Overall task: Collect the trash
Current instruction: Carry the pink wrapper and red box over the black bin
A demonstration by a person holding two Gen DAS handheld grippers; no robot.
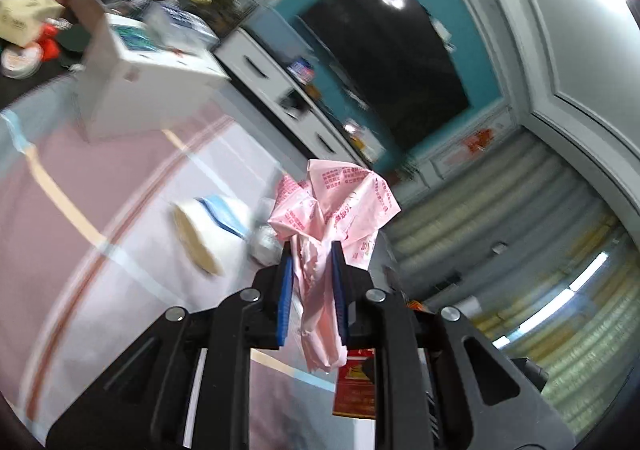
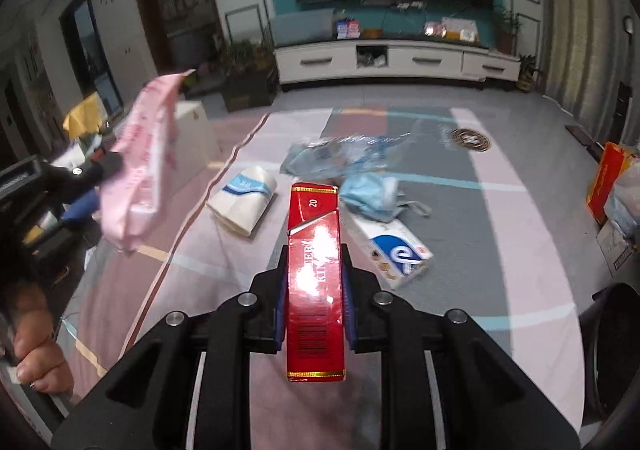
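At the far left of the right wrist view, the left tongs [image 2: 106, 166] are clamped on a crumpled pink plastic bag [image 2: 146, 154], which hangs in the air above the patterned counter [image 2: 520, 234]. The bag should be kept pinched at its gathered neck so its mouth can be opened. Next along, a tissue pack [image 2: 244, 204] lies flat, then a clear blue wrapper [image 2: 336, 154] and a crumpled blue mask [image 2: 370, 196]. In the middle, the right tongs [image 2: 315, 270] are closed on a red cigarette box [image 2: 316, 274], lifted off the counter. It likely goes to the bag; held level and square, it should not slip. A white-and-blue box [image 2: 394, 252] lies just right of it.
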